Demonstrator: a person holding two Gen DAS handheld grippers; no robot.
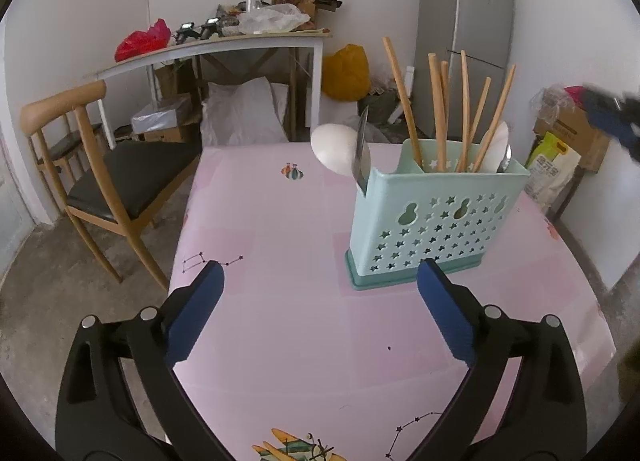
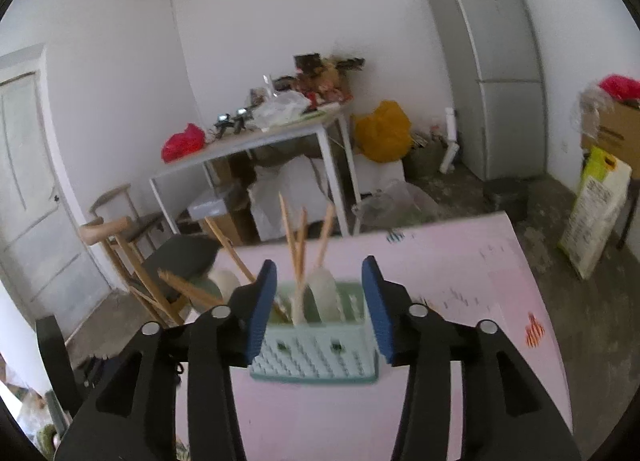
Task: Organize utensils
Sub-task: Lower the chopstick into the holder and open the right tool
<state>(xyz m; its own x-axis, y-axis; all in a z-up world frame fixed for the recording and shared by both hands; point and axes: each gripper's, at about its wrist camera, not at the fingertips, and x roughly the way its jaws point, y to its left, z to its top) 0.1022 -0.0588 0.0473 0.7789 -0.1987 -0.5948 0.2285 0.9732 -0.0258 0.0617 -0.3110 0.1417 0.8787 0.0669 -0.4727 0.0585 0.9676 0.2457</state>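
The utensil holder (image 2: pixel 316 349) stands on my pink table (image 2: pixel 460 401), just beyond my right gripper (image 2: pixel 319 309), whose jaws are parted and empty. Only the left-wrist view shows my left gripper (image 1: pixel 320 315) spread wide with nothing between its fingers, plus a knife (image 1: pixel 361 153) and white spoon (image 1: pixel 334 149) in the end slot.

No legible text, labels or numbers anywhere.

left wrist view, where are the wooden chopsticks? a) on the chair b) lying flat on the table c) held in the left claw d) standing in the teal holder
d: the chopsticks stand upright in the holder; the left claw is open and empty.
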